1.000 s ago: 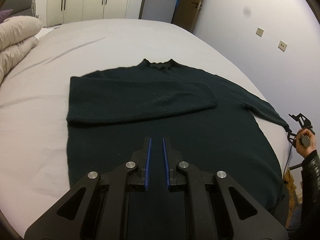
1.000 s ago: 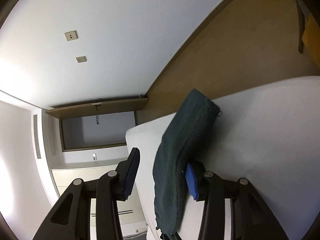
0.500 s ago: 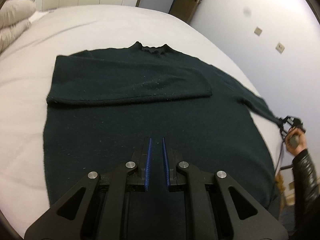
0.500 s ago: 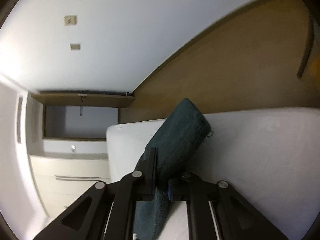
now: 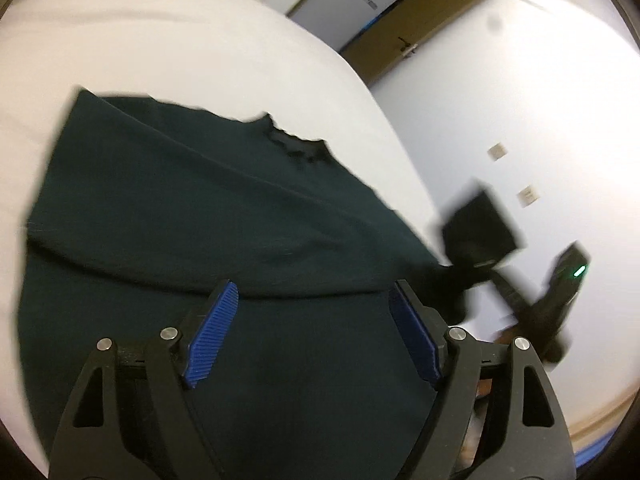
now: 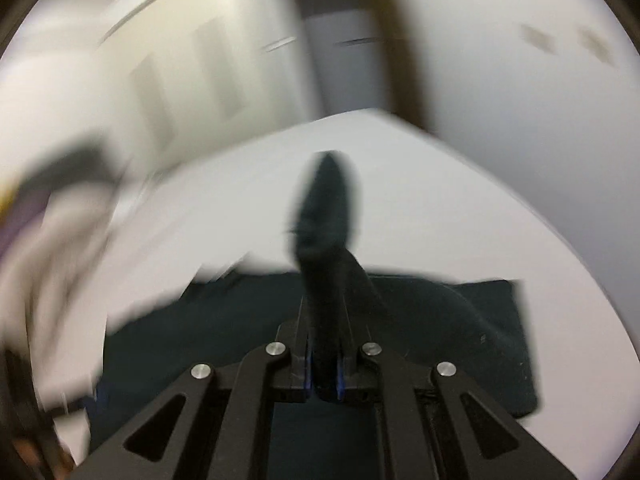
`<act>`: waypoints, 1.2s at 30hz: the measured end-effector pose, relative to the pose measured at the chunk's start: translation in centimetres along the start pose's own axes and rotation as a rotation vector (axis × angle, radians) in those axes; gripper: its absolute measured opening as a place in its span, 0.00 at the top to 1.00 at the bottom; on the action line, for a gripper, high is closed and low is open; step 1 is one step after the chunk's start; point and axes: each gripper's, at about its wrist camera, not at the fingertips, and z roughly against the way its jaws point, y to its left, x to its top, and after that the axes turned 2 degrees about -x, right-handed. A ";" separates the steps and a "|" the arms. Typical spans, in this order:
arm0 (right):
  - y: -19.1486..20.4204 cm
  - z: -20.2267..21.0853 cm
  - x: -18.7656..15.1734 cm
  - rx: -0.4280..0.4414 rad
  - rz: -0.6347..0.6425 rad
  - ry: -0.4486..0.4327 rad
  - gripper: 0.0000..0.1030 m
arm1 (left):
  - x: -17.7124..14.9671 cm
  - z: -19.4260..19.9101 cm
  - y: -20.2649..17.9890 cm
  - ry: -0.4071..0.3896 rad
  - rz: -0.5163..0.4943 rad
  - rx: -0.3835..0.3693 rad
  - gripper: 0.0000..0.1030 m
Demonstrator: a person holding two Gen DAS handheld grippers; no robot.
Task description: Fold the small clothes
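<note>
A dark green sweater lies flat on the white bed, its one sleeve folded across the chest. My left gripper is open and empty, low over the sweater's lower body. My right gripper is shut on the end of the other sleeve, which stands up past its fingers; the view is blurred by motion. The right gripper also shows in the left wrist view at the sweater's right edge. The sweater body lies below it.
A pale wall with two switch plates runs along the bed's right side. A brown door stands at the far end. Blurred wardrobes and bedding show at the left of the right wrist view.
My left gripper has opened and swung lower over the sweater. My right gripper closed on the sleeve end and has swung round over the sweater, carrying the sleeve inward.
</note>
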 end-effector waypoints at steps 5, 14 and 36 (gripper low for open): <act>7.2 -5.0 -3.5 0.022 0.125 0.111 0.91 | 2.2 -4.2 1.4 0.100 0.132 -0.099 0.25; 8.3 -6.0 -5.1 -0.001 0.198 0.138 0.84 | 4.8 -9.7 1.0 0.169 0.256 -0.230 0.20; -12.0 -0.2 -12.6 0.453 -0.992 0.152 0.27 | 5.8 -9.8 -4.9 0.121 -0.042 -0.028 0.94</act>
